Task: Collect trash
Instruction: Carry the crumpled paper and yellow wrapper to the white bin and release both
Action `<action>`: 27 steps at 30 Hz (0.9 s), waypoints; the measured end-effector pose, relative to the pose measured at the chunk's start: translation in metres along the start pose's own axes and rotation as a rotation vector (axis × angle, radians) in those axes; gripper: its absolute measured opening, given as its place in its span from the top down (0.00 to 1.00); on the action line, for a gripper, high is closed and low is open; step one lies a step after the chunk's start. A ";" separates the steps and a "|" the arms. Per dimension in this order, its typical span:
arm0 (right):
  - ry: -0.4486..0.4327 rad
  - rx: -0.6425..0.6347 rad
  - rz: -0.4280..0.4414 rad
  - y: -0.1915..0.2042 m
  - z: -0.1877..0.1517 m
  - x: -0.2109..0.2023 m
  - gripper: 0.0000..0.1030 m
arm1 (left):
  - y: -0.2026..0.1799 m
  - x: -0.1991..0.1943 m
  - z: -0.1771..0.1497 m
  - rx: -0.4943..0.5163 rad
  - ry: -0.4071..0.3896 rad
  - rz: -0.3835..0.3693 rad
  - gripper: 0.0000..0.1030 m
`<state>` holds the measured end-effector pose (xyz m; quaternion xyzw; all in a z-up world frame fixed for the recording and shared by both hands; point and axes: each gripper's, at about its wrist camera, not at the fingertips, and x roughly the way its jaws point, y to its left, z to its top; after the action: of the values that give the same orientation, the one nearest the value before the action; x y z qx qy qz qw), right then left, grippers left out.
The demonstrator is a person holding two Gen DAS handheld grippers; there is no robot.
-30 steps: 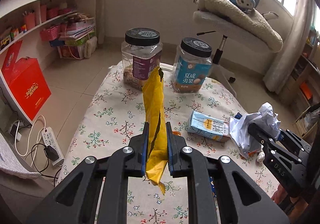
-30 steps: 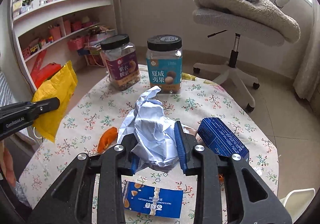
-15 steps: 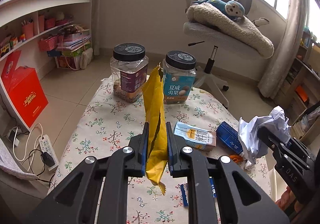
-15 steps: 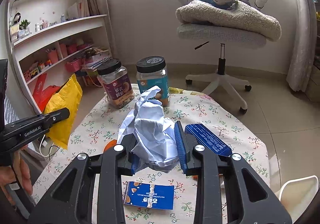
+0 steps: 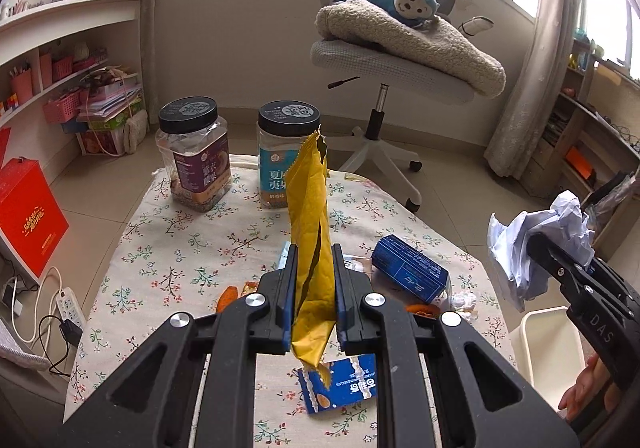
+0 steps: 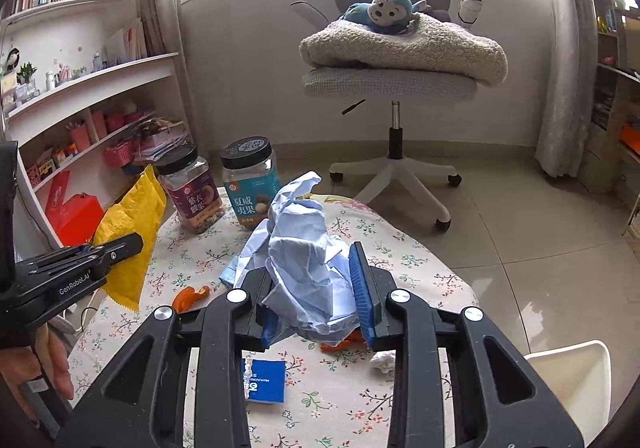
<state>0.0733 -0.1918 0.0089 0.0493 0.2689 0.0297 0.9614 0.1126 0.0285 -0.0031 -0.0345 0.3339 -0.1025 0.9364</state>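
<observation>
You carry two pieces above floral bench point(image 5: 192, 248) — left gripper point(image 5: 314, 296) clenched on yellow wrapper point(image 5: 310, 215), right gripper point(image 6: 316, 288) grasping crumpled paper point(image 6: 304, 248). Next: swing toward white bin point(image 6: 576, 376), release over it.

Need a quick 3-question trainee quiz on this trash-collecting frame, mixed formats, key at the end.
1. True or false: the left gripper is shut on a yellow wrapper.
2. What does the right gripper hold? A) a jar B) crumpled pale blue paper C) orange peel
3. Fill in: the two black-lidded jars stand upright on the ____ tablecloth.

Key
1. True.
2. B: the crumpled pale blue paper sits clamped in its jaws; the orange peel lies on the table.
3. Floral: the purple-label jar and the blue-label jar both stand on the floral tablecloth.
</observation>
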 end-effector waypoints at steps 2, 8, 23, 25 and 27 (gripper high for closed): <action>-0.012 0.017 -0.024 -0.013 0.000 -0.009 0.71 | -0.012 0.002 -0.001 0.017 0.002 -0.015 0.85; -0.037 0.081 -0.113 -0.058 0.001 -0.034 0.70 | -0.048 0.007 -0.004 0.064 0.007 -0.059 0.85; -0.022 0.277 -0.376 -0.179 -0.025 -0.088 0.69 | -0.146 0.019 -0.015 0.173 0.029 -0.181 0.85; -0.011 0.302 -0.409 -0.192 -0.031 -0.094 0.68 | -0.162 0.021 -0.017 0.191 0.034 -0.201 0.85; -0.003 0.333 -0.441 -0.206 -0.036 -0.100 0.65 | -0.178 0.022 -0.019 0.207 0.041 -0.226 0.85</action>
<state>-0.0249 -0.4022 0.0070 0.1469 0.2731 -0.2249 0.9237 0.0870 -0.1502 -0.0078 0.0268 0.3348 -0.2418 0.9104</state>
